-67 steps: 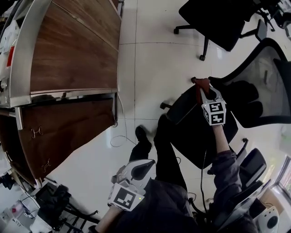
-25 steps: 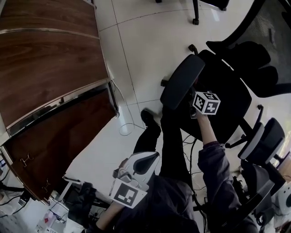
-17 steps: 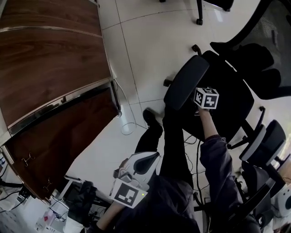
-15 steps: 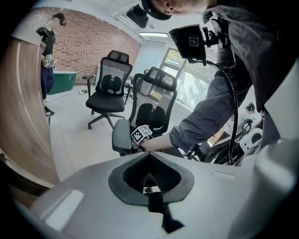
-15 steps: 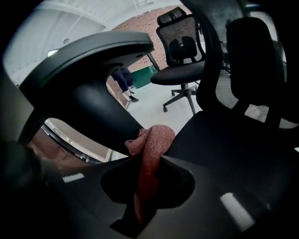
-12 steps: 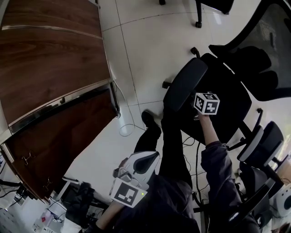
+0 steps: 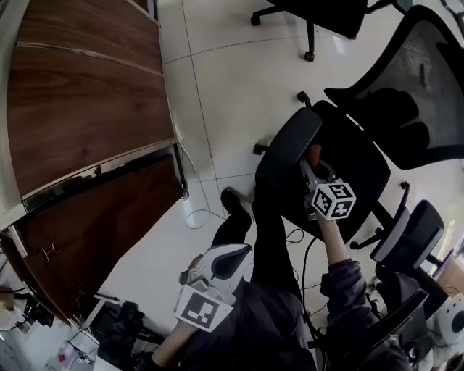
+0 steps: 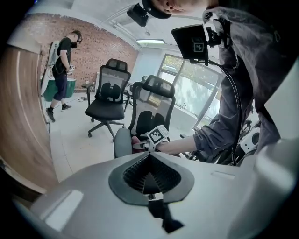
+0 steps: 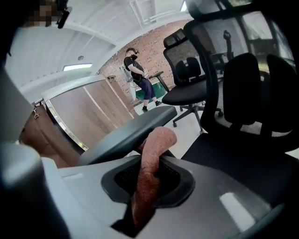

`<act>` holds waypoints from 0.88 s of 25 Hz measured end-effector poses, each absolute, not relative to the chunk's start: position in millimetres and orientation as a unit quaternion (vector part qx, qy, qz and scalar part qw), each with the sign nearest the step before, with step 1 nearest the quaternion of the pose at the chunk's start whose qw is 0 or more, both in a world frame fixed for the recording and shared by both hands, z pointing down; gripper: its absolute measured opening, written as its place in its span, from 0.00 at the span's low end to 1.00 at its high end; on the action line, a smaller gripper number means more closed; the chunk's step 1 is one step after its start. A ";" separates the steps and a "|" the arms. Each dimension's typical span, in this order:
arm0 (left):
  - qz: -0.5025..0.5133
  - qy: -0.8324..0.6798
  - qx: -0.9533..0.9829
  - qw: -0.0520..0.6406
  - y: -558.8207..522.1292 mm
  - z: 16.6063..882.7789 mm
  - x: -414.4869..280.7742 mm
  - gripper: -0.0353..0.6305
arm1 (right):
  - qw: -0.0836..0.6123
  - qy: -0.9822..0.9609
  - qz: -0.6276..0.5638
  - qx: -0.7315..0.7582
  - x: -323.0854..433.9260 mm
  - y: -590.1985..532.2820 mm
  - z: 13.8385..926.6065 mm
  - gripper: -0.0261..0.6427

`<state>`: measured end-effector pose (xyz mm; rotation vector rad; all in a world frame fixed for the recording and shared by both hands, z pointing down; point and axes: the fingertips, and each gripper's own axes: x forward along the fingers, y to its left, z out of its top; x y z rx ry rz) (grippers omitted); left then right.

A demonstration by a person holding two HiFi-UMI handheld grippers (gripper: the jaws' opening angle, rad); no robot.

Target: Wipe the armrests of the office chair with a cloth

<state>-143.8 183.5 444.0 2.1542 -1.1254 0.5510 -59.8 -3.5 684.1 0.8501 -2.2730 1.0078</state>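
Observation:
The black office chair [image 7: 362,170] with a mesh back stands to the right. Its near armrest [image 7: 288,148] is a long dark pad; the other armrest [image 7: 409,232] lies lower right. My right gripper [image 7: 313,162] is shut on a reddish-brown cloth [image 7: 314,153] at the inner edge of the near armrest, over the seat. In the right gripper view the cloth [image 9: 150,163] sticks up from the right gripper [image 9: 148,184] and its tip touches the armrest [image 9: 131,133] side. My left gripper [image 7: 220,269] is shut and holds nothing, close to the body; the left gripper [image 8: 152,179] faces the chair.
A wooden desk [image 7: 87,94] with a metal rim fills the left. A cable [image 7: 190,216] loops on the tiled floor by my shoe [image 7: 232,206]. Another black chair [image 7: 319,11] stands at the top, more chairs at lower right. A person [image 8: 60,70] stands far off.
The right gripper has drawn back toward my body along the armrest's inner edge, so the cloth now shows beside the pad. The left gripper has stayed put.

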 end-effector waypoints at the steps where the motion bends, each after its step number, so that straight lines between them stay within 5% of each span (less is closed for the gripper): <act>1: 0.210 -0.428 0.818 0.320 184.1 445.0 -144.5 0.08 | 0.255 -0.836 0.371 0.314 -60.1 -4.2 688.2 0.12; 13: 0.228 -0.441 0.797 0.344 197.1 464.3 -161.0 0.08 | 0.337 -0.800 0.381 0.317 -77.8 -20.0 804.7 0.12; 22: 0.222 -0.441 0.801 0.337 179.1 459.2 -155.7 0.08 | 0.304 -0.816 0.389 0.300 -82.5 -11.7 761.8 0.12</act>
